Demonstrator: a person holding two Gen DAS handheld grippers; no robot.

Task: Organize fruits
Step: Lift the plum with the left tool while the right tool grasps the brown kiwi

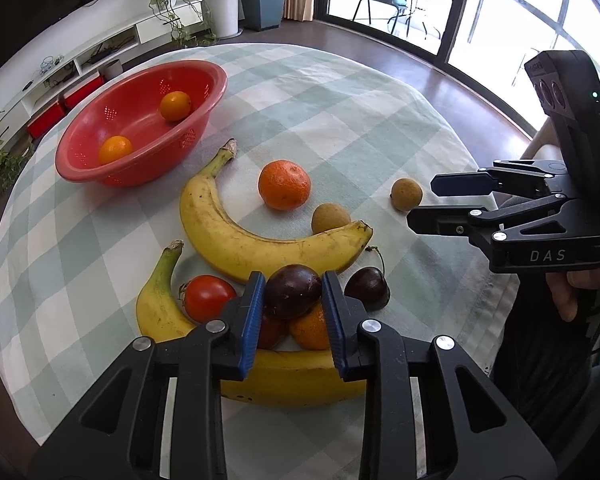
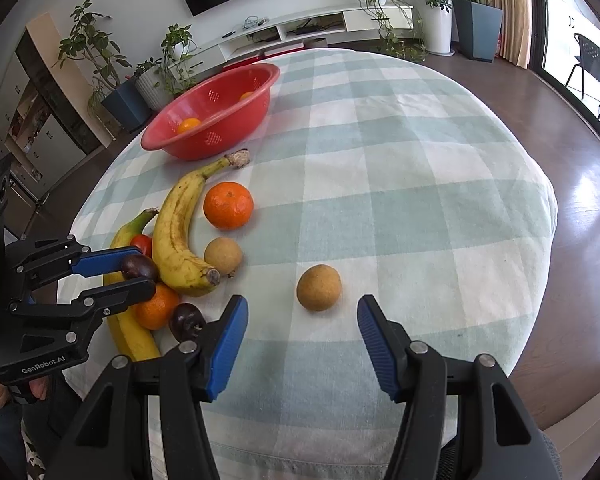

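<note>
Right wrist view: left gripper body reads "GenRobot.AI".

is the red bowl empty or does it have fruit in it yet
Not empty. The red bowl holds two oranges, seen in both views. The remaining fruit lies outside it on the tablecloth.

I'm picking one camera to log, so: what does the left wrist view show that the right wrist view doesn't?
Only the left wrist view shows the dark fruit squarely between the left gripper pads, both small oranges wholly visible in the red bowl, and the balcony chair. Only the right wrist view shows the right gripper open just short of the nearest brown fruit. Both show bananas, the loose orange and the checked cloth.
</note>
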